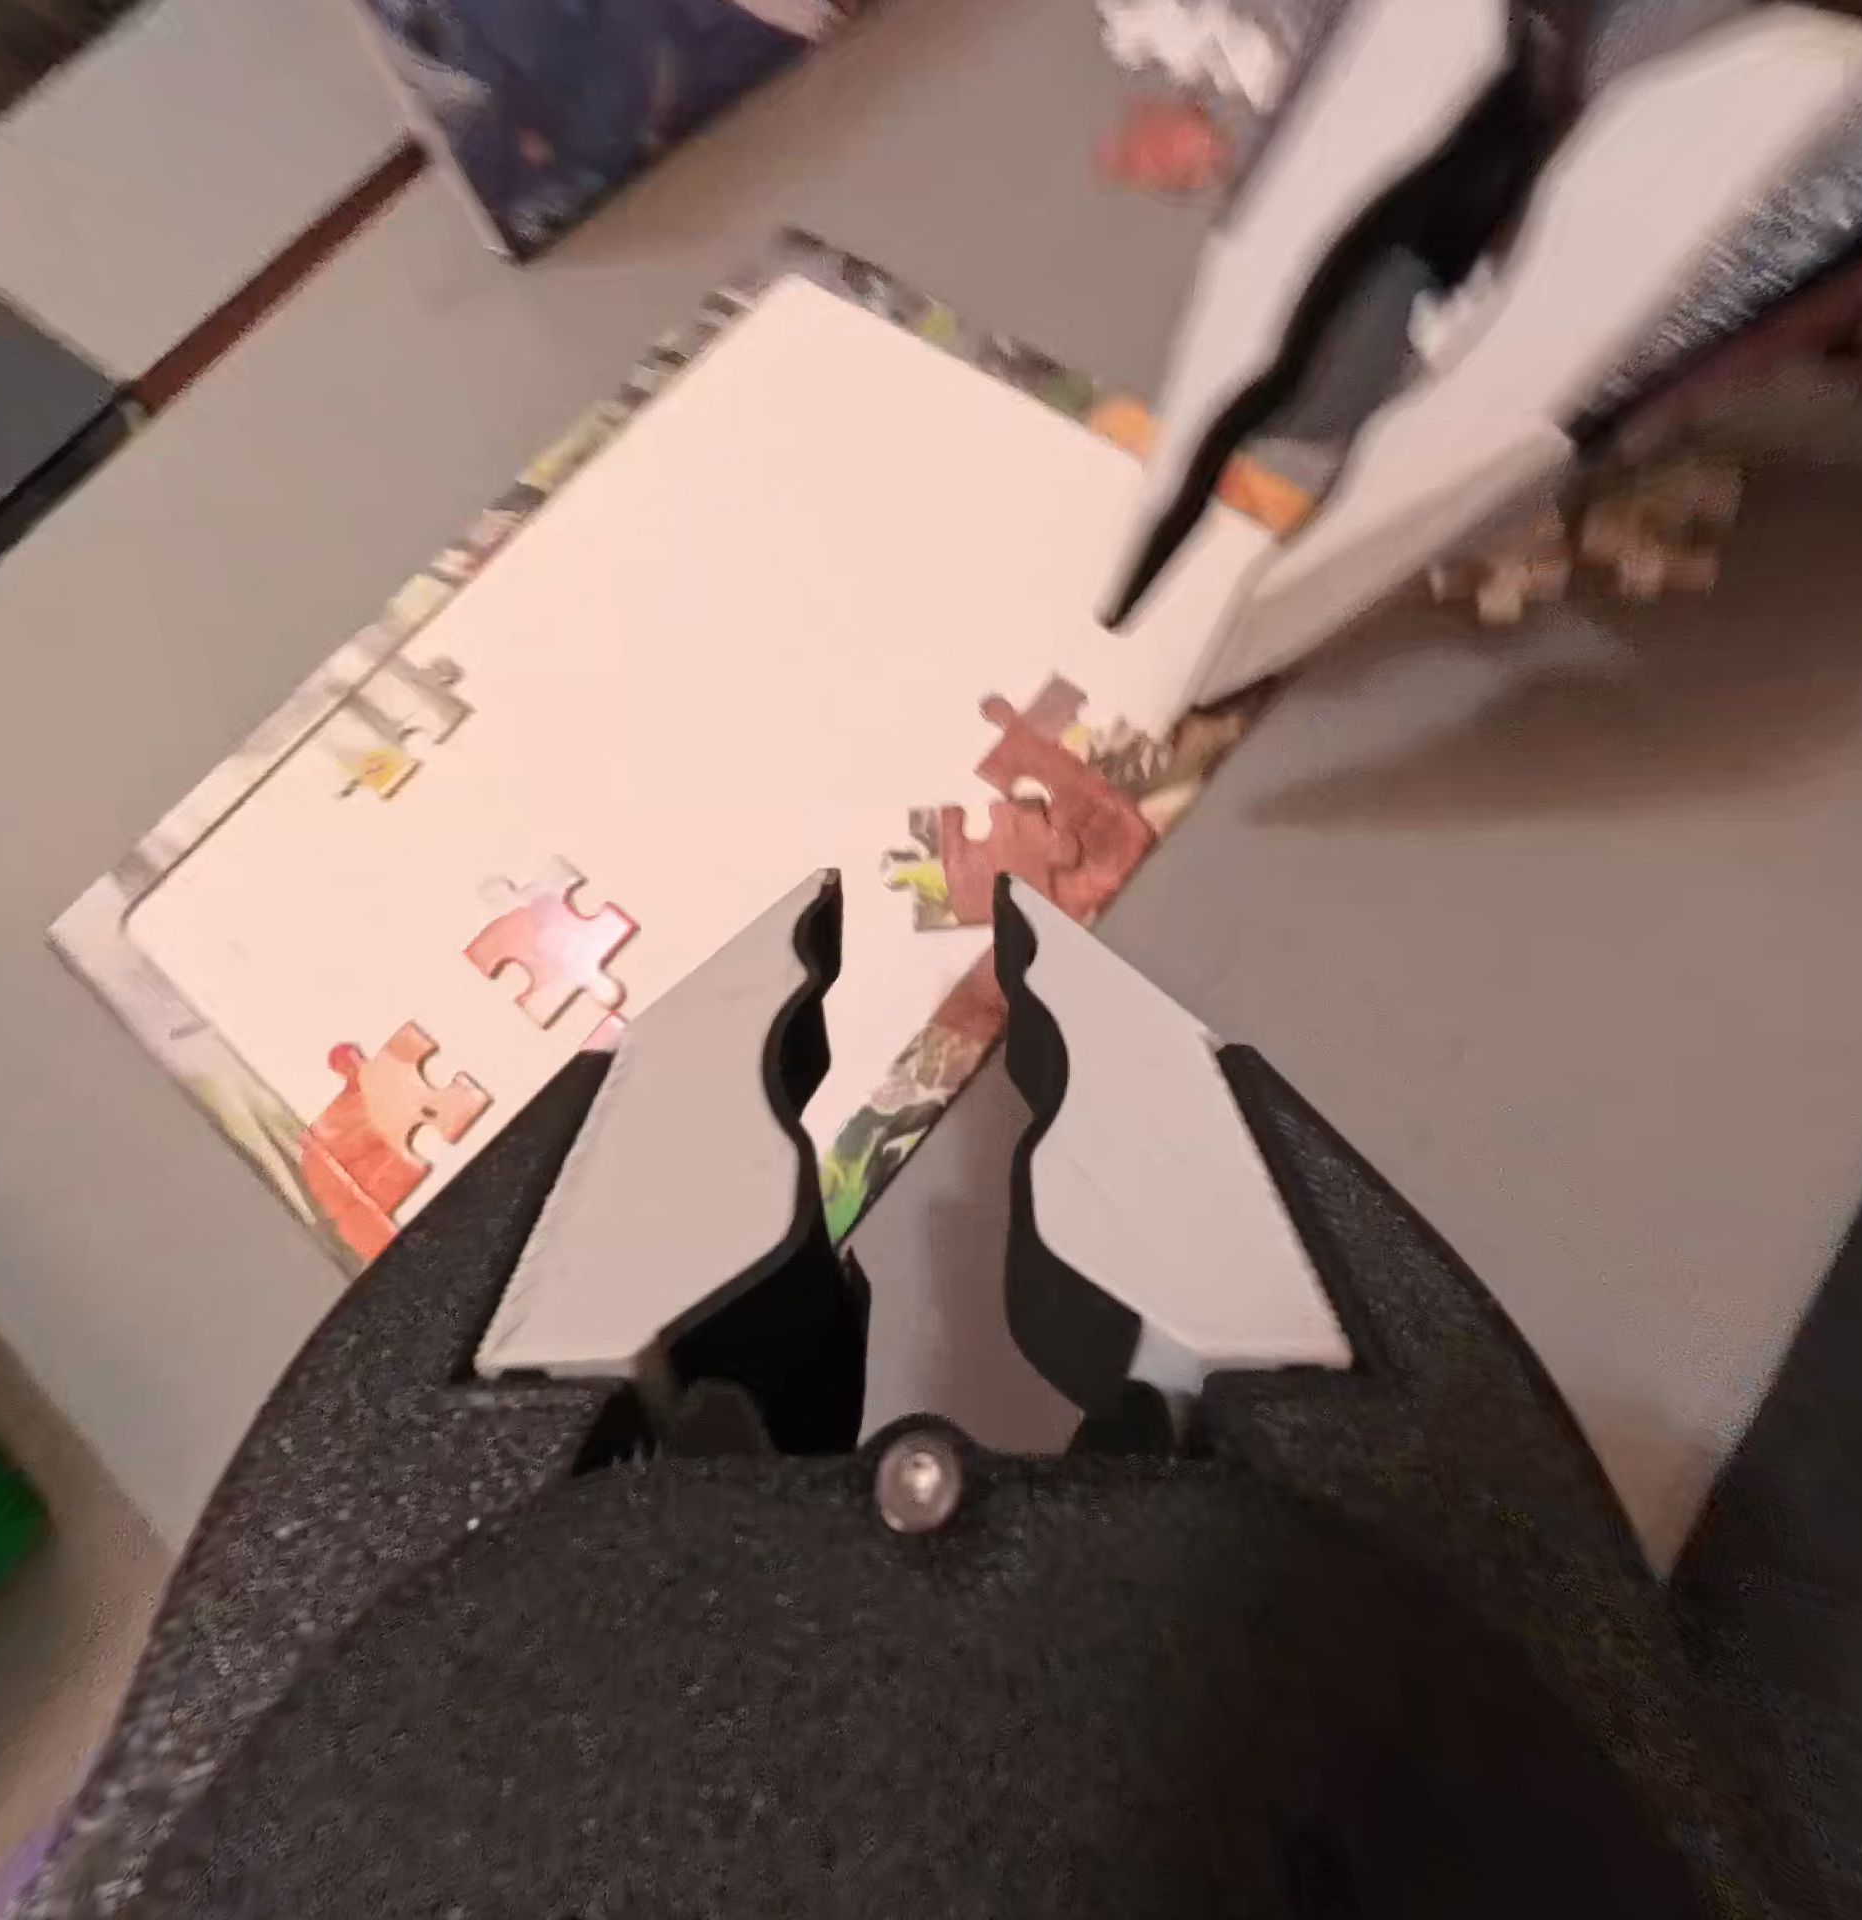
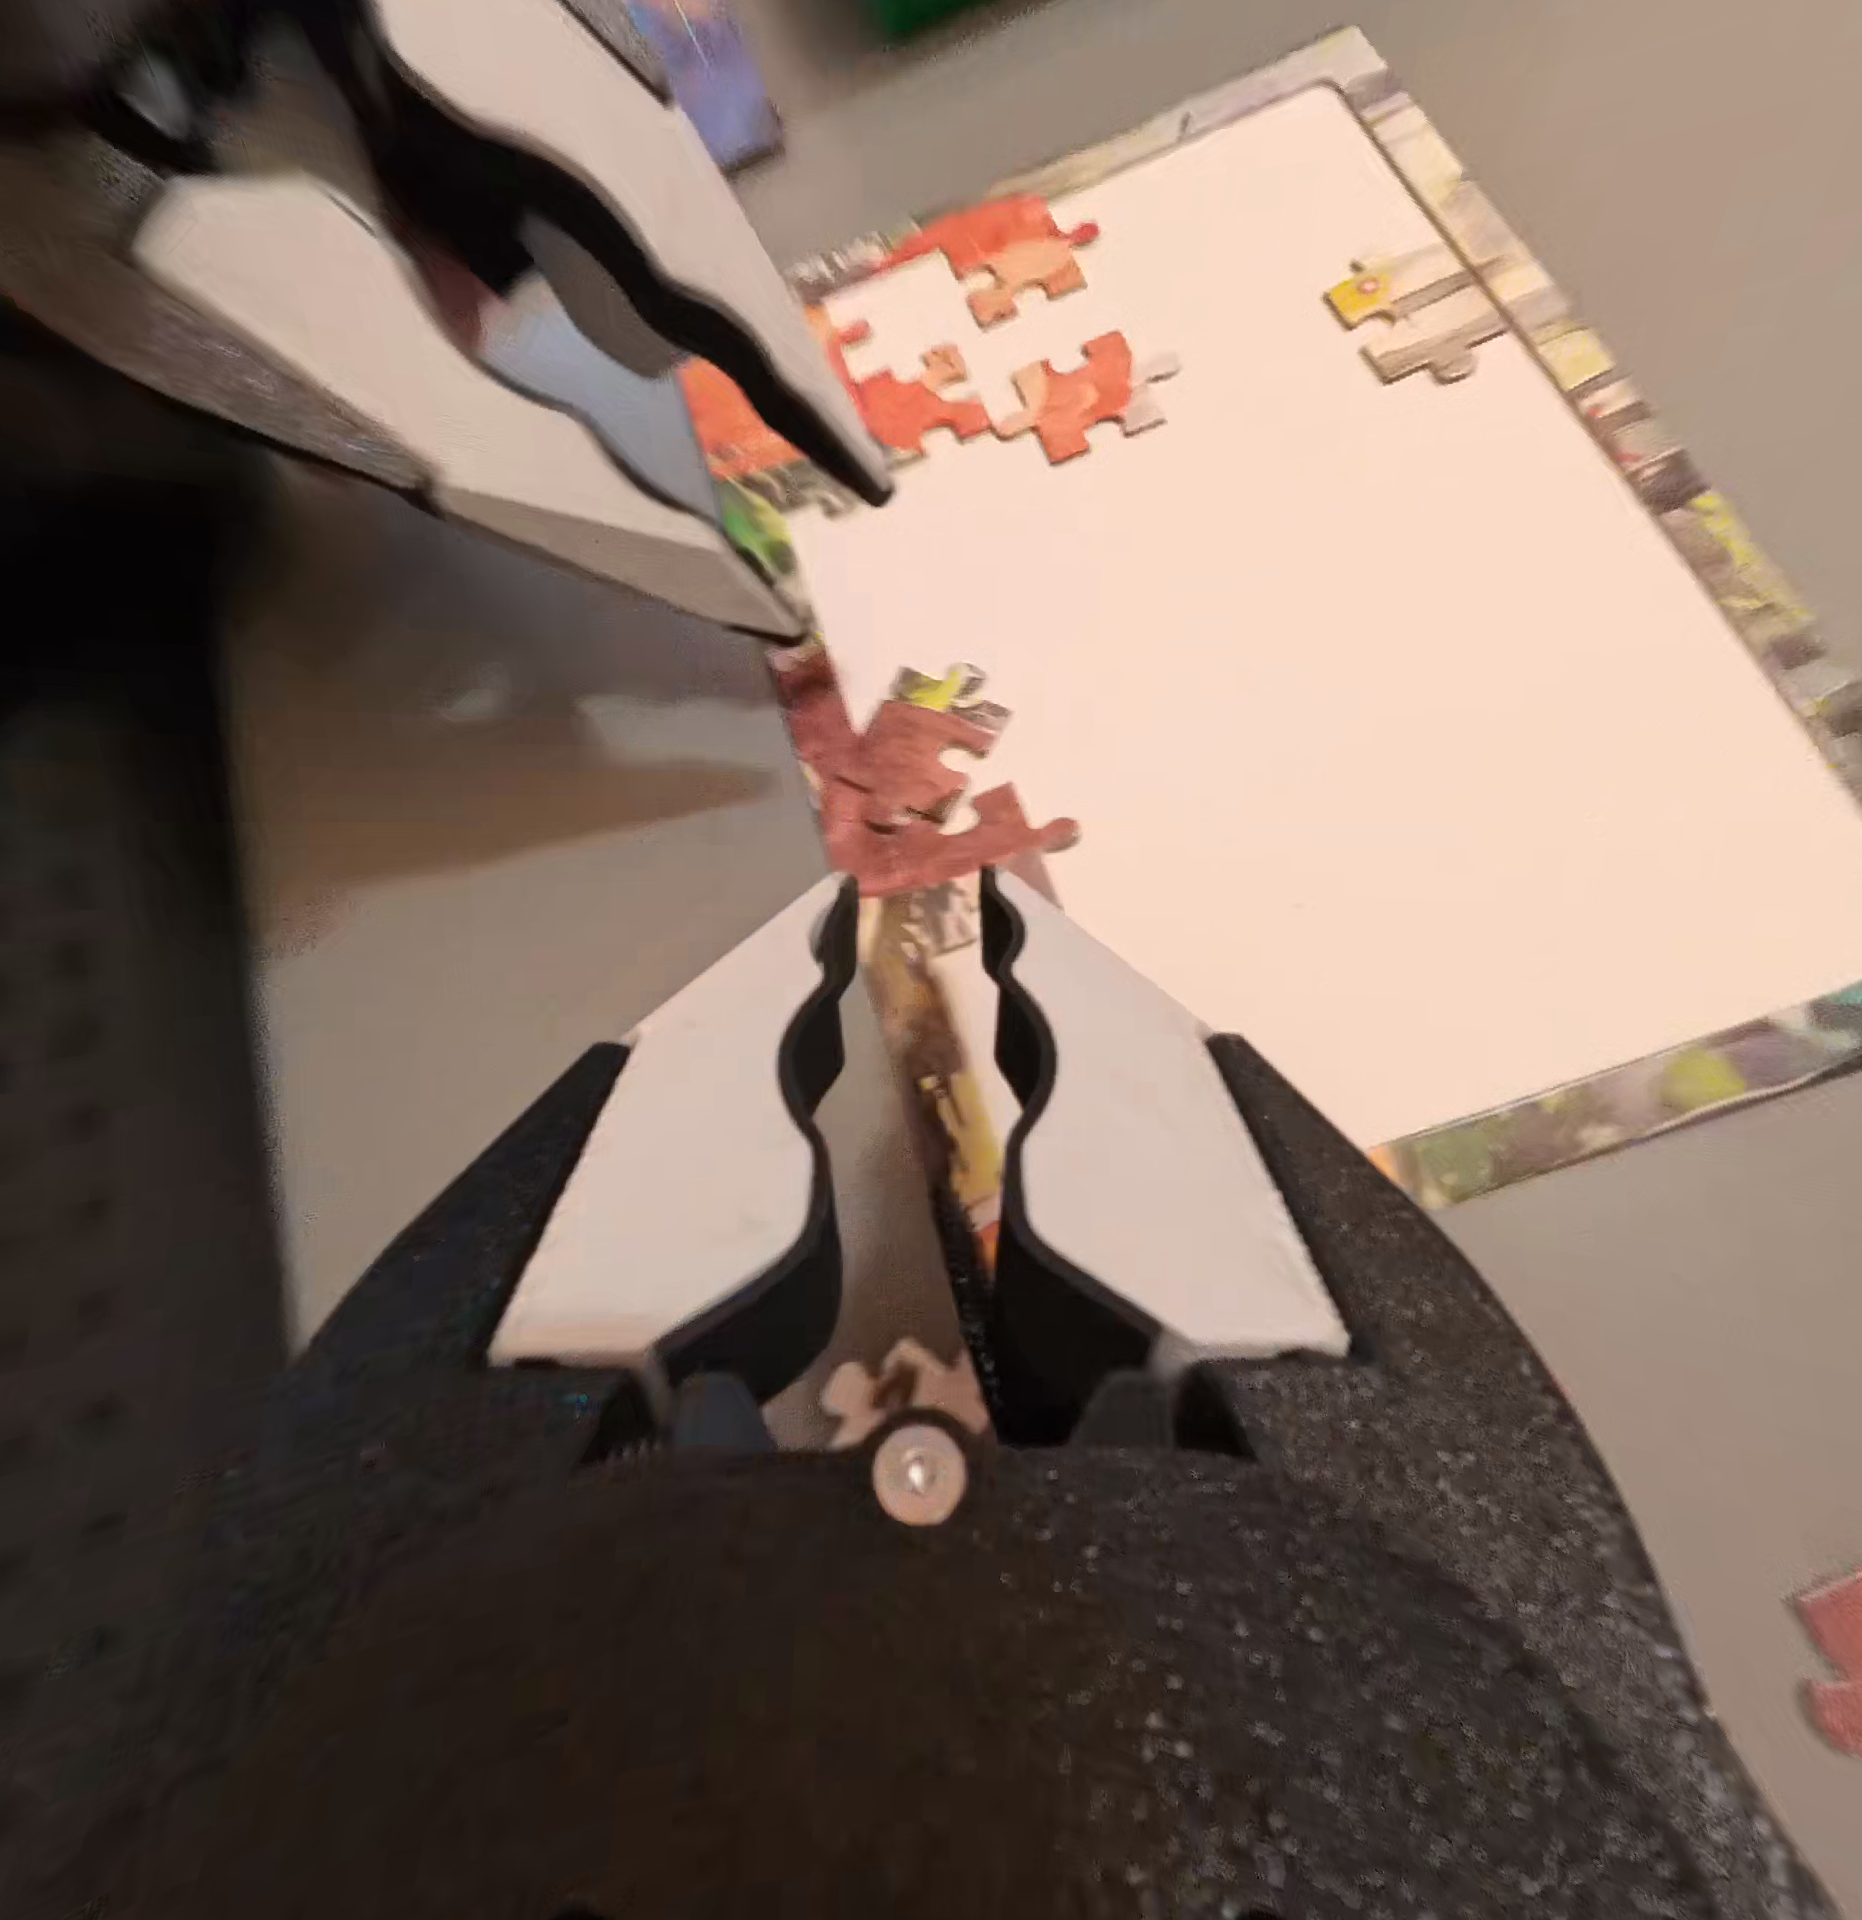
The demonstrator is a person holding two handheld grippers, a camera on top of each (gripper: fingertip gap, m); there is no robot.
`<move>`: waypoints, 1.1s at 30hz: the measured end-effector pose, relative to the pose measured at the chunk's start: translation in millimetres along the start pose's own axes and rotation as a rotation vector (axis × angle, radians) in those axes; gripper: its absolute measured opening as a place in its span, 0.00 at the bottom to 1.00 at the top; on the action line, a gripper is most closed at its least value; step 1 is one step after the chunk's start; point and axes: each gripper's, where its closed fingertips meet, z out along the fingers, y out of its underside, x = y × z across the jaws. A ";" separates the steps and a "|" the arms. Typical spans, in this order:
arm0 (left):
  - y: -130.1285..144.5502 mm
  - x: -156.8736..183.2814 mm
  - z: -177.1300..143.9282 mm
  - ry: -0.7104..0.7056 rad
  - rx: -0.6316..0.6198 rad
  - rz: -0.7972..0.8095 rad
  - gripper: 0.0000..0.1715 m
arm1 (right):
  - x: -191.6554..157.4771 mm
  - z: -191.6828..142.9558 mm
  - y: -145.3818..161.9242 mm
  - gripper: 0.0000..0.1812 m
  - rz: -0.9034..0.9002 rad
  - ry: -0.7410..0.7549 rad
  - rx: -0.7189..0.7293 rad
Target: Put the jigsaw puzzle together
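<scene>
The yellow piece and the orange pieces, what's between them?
Nothing: in the right wrist view only bare white puzzle board separates the yellow piece from the orange pieces.

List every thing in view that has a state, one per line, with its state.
left tongs: open, empty, over the tray's near edge.
right tongs: open, empty, at the brown pieces.
puzzle tray: mostly unfilled, white bed bare.
brown pieces: clustered at the tray's edge, one seems to overlap another, not seated.
red pieces: partly joined in one corner.
loose pieces: lying off the tray.
</scene>
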 end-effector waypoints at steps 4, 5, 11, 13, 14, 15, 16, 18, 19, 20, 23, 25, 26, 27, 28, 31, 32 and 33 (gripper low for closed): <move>10.4 6.8 12.3 0.156 -0.072 0.079 0.23 | 12.5 7.7 1.4 0.17 -0.064 0.064 0.028; 8.4 3.4 15.8 0.165 -0.066 0.077 0.23 | 14.5 8.3 2.9 0.14 -0.056 0.067 0.026; -3.9 13.6 25.4 0.262 -0.030 0.137 0.16 | 10.8 24.8 14.5 0.04 -0.136 0.057 -0.054; 1.3 19.6 27.4 0.284 -0.050 0.158 0.13 | 7.5 27.3 13.9 0.01 -0.152 0.049 -0.049; 6.4 17.5 30.2 0.269 -0.074 0.162 0.12 | 6.4 27.7 14.4 0.00 -0.156 0.047 -0.050; 13.1 15.1 32.6 0.257 -0.108 0.165 0.12 | 6.6 27.6 14.6 0.00 -0.163 0.049 -0.049; 18.3 11.0 33.9 0.235 -0.134 0.170 0.12 | 6.7 27.6 14.8 0.00 -0.167 0.049 -0.049; 15.8 7.4 31.4 0.220 -0.122 0.152 0.09 | 6.6 28.0 15.0 0.00 -0.150 0.044 -0.042; 13.6 9.2 31.0 0.231 -0.114 0.135 0.09 | 6.6 28.0 15.1 0.00 -0.135 0.037 -0.040; 13.2 11.1 32.4 0.237 -0.115 0.130 0.08 | 6.6 28.0 15.2 0.00 -0.121 0.029 -0.039; 14.0 11.8 39.6 0.209 -0.132 0.136 0.08 | 6.8 28.0 15.3 0.00 -0.116 0.028 -0.036; 6.8 0.2 39.2 0.152 -0.112 0.106 0.08 | 6.8 28.0 15.3 0.00 -0.118 0.032 -0.033; 2.2 -7.2 36.2 0.132 -0.093 0.076 0.08 | 6.8 28.0 15.3 0.00 -0.117 0.031 -0.032; -1.0 -13.0 32.7 0.127 -0.079 0.043 0.10 | 6.9 27.9 15.3 0.00 -0.120 0.031 -0.033; -1.1 -18.1 29.9 0.123 -0.079 0.025 0.12 | 6.9 27.5 15.3 0.00 -0.125 0.033 -0.037; 8.2 -29.3 29.6 0.099 -0.112 0.026 0.15 | 1.5 20.8 6.1 0.00 -0.152 0.029 -0.004; 9.7 -29.7 31.7 0.104 -0.111 0.014 0.14 | -4.3 18.0 -1.8 0.00 -0.156 0.008 0.041; 10.6 -29.4 34.4 0.111 -0.108 -0.002 0.12 | -10.2 17.7 -6.7 0.00 -0.156 -0.017 0.064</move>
